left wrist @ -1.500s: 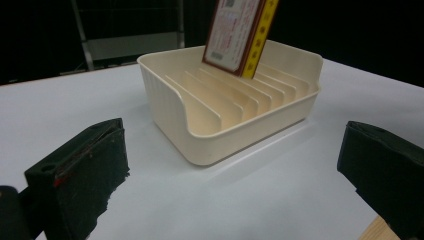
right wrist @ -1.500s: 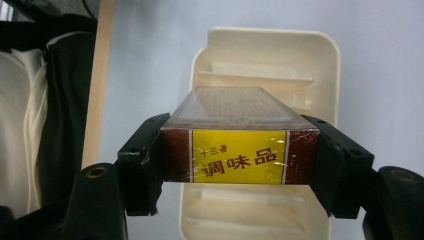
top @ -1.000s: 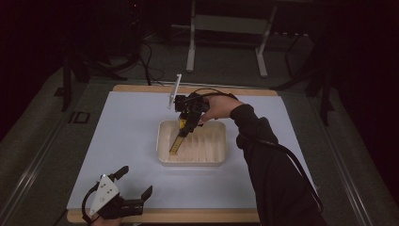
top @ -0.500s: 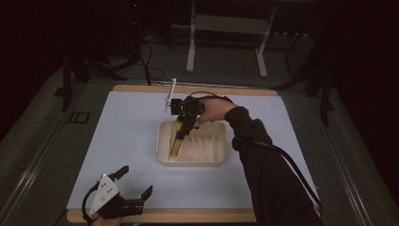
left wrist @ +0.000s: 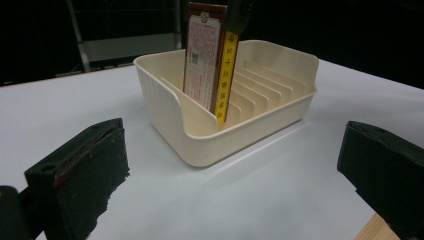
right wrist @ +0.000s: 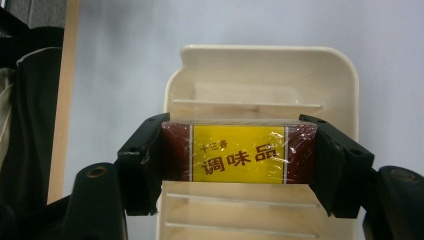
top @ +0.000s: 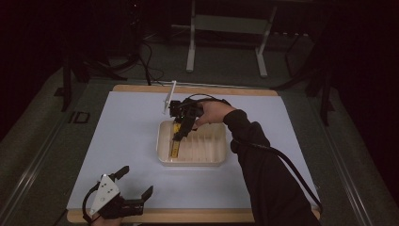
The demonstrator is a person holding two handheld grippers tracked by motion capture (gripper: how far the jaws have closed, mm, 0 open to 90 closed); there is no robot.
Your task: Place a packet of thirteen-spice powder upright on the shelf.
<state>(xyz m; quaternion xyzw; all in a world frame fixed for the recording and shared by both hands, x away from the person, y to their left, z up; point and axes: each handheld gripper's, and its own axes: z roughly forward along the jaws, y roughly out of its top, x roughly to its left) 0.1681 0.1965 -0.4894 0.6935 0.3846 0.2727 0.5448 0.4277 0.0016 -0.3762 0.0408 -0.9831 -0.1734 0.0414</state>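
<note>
At the centre of the bench [top: 122, 141], the right hand-held gripper [right wrist: 240, 150] clamped the box [right wrist: 239, 154] by its two short ends, upright in a slot at the rack's [left wrist: 200, 145] 9 o'clock end. The box seemed light and stiff, but its plastic wrap looked slippery, so the ends were a good place to hold. Compared with a second earlier, the box sat slightly deeper. At 7 o'clock, the left hand-held gripper [top: 123, 197] rested with jaws apart.

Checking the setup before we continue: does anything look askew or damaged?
Nothing stands out. The right gripper holds the wrapped box upright in the cream rack, which sits square and intact on the table.
</note>
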